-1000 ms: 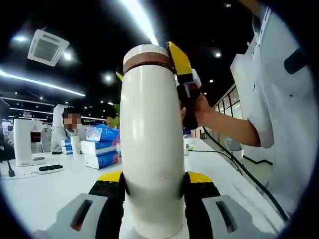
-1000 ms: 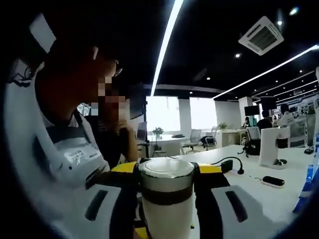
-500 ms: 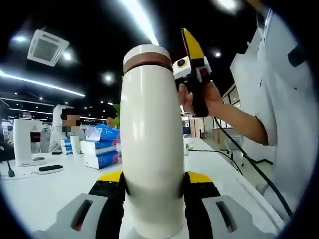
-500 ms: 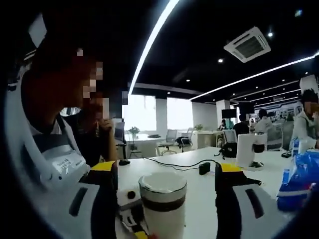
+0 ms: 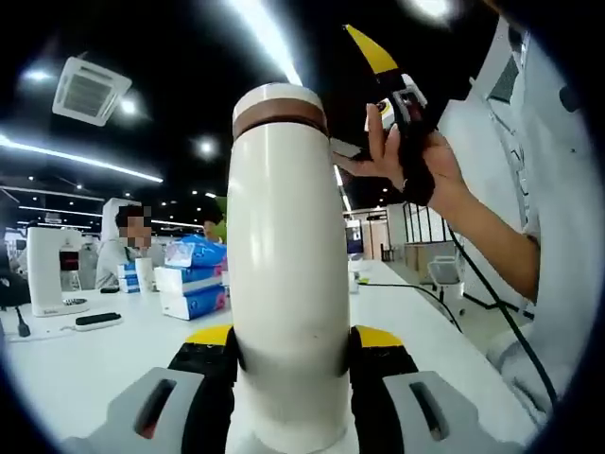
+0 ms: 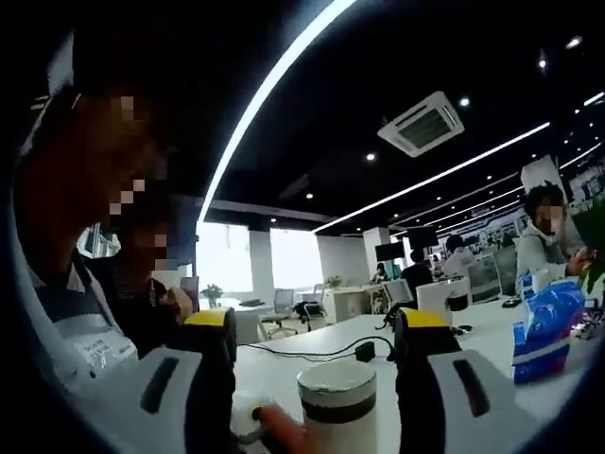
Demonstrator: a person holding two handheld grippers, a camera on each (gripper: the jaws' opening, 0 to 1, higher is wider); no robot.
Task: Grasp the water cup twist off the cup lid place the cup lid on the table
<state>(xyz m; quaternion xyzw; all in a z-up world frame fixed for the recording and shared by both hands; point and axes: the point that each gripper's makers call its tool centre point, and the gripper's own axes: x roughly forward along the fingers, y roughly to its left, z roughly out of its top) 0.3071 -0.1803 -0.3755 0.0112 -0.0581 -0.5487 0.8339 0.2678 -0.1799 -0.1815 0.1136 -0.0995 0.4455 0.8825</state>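
We note left gripper [image 5: 284, 355] clenched on cup [image 5: 284, 284], upright above table [image 5: 85, 364]. Lid [image 5: 281, 104] on cup top, brown band beneath. Right gripper [image 6: 317, 326] released, jaws spread wide, apart from lid, raised just beside it. Hand [image 5: 416, 165] grips right gripper's handle. Blue packs [image 5: 194, 274] far on table.

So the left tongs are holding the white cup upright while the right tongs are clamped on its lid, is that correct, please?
Not quite. The left tongs do hold the white cup upright, but the right tongs are open and off the lid: the right gripper view shows both jaws spread wide, clear of the lid on either side. The left gripper view shows that tool raised beside the cup, not on it.
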